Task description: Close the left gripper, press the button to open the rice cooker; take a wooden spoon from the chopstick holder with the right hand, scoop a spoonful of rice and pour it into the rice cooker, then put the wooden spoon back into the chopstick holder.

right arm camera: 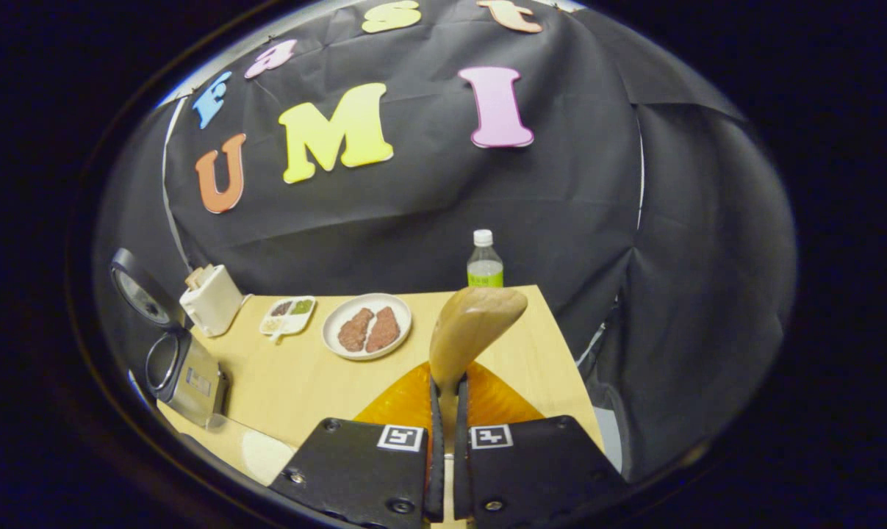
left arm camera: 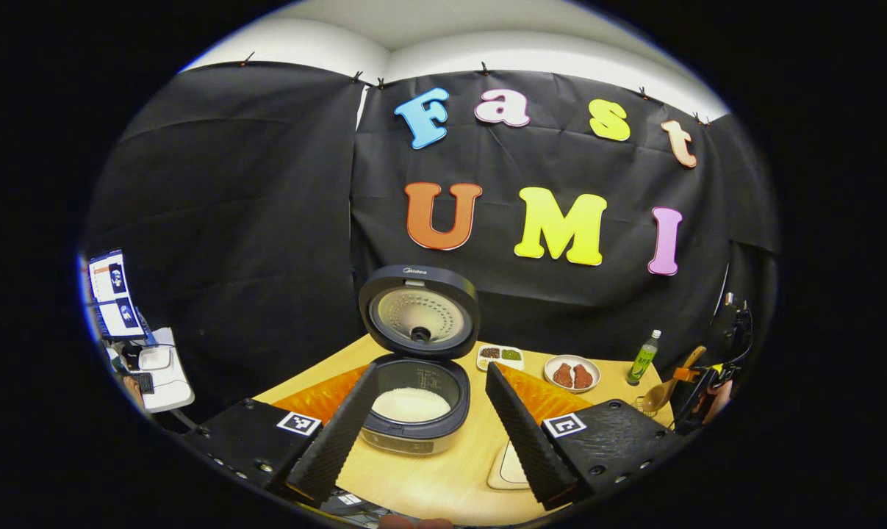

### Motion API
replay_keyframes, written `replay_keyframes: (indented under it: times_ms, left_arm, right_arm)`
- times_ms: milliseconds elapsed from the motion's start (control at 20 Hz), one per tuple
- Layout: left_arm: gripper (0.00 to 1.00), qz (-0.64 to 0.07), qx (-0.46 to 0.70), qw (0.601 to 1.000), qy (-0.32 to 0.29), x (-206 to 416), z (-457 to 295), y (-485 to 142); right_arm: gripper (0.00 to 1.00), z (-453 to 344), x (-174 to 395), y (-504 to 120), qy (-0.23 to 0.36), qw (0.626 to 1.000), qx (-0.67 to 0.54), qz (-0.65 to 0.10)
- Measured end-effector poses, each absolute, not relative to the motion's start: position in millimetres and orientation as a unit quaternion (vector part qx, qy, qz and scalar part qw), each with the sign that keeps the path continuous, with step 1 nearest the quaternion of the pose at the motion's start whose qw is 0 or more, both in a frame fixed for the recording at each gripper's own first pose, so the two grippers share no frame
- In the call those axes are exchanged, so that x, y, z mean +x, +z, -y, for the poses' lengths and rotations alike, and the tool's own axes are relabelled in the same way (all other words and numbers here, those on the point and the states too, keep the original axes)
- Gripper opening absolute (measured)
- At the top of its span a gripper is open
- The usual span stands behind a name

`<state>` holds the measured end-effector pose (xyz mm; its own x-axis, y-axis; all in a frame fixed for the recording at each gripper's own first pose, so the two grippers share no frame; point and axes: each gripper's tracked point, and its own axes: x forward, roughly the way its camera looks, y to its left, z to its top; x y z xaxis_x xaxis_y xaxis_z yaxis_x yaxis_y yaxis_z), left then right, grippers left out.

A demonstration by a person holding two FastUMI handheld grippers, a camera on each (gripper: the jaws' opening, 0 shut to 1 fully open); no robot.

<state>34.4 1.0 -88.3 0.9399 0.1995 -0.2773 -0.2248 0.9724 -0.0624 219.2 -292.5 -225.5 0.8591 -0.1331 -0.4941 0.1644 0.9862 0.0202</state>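
Observation:
The rice cooker (left arm camera: 414, 422) stands with its lid (left arm camera: 421, 312) raised, and white rice lies in its pot. My left gripper (left arm camera: 430, 371) is open just in front of the cooker, one finger on either side of it, holding nothing. My right gripper (right arm camera: 449, 386) is shut on the handle of the wooden spoon (right arm camera: 476, 323), whose bowl points up over the table's right part. From the left gripper view that spoon (left arm camera: 662, 393) is at the far right. The white chopstick holder (right arm camera: 212, 300) stands behind the cooker (right arm camera: 182, 371), at the left.
On the wooden table (right arm camera: 296, 382) are a plate of brown meat (right arm camera: 367, 327), a small divided dish (right arm camera: 287, 312) and a green-labelled bottle (right arm camera: 484, 268) at the back. A flat white dish (left arm camera: 508, 470) lies by the front edge. An orange mat (left arm camera: 318, 397) is under the cooker.

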Motion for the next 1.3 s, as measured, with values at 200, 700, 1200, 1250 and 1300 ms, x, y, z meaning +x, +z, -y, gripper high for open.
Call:
replay_keyframes:
  times_ms: [200, 700, 1200, 1250, 1300]
  left_arm:
    - [0.94, -0.117, -0.041, 0.988, 0.087, 31, -28, -82]
    - [0.95, -0.096, -0.052, 0.994, 0.016, 18, -89, -67]
    - [0.94, -0.097, -0.041, 0.994, 0.039, -15, -142, -73]
    - [0.95, -0.094, -0.043, 0.994, 0.042, -17, -143, -71]
    - [0.95, -0.092, -0.045, 0.994, 0.045, -19, -143, -71]
  right_arm:
    - [0.10, 224, 187, -189, -0.048, 0.970, 0.029, -0.238]
    - [0.10, 75, 116, -257, -0.023, 0.956, -0.036, -0.291]
    - [0.10, 68, 112, -326, -0.060, 0.933, -0.127, -0.331]
    - [0.10, 66, 112, -330, -0.059, 0.932, -0.133, -0.333]
    - [0.10, 64, 112, -335, -0.057, 0.930, -0.137, -0.336]
